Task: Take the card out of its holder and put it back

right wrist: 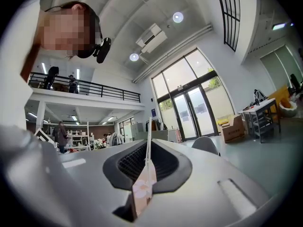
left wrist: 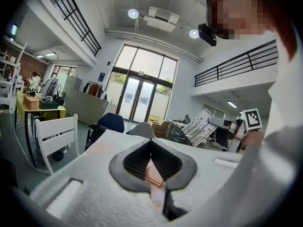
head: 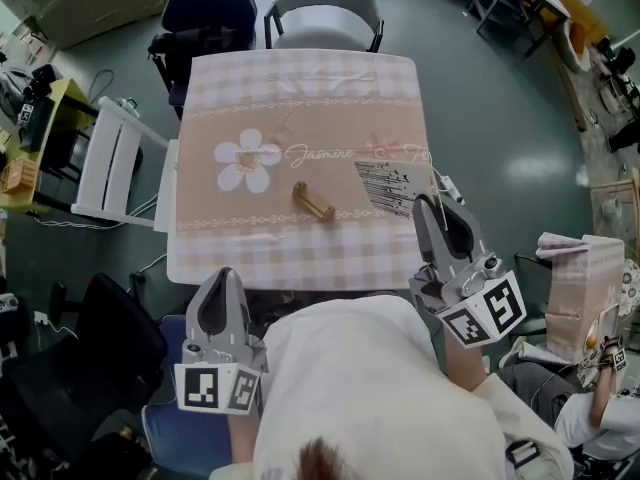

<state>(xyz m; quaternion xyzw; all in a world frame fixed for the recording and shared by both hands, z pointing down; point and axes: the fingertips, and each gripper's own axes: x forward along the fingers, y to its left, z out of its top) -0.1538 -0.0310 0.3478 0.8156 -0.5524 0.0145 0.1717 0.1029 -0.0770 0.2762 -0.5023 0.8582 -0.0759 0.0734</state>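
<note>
A small brass card holder [head: 313, 201] lies on the pink checked tablecloth [head: 300, 88], near the middle of the table and without a card in it. The card [head: 392, 185], white with black barcode-like print, hangs just above the cloth to the holder's right. My right gripper [head: 433, 202] is shut on the card's right edge. In the right gripper view the card [right wrist: 143, 188] shows edge-on between the closed jaws of the right gripper [right wrist: 148, 143]. My left gripper [head: 222, 278] is at the table's front edge, left of the holder. The left gripper [left wrist: 151, 142] has its jaws together with nothing in them.
A dark blue chair [head: 205, 8] and a grey chair [head: 325, 8] stand at the table's far side. A white chair [head: 115, 163] is at its left. At lower right a checked box [head: 580, 288] stands beside another person's hand [head: 605, 353].
</note>
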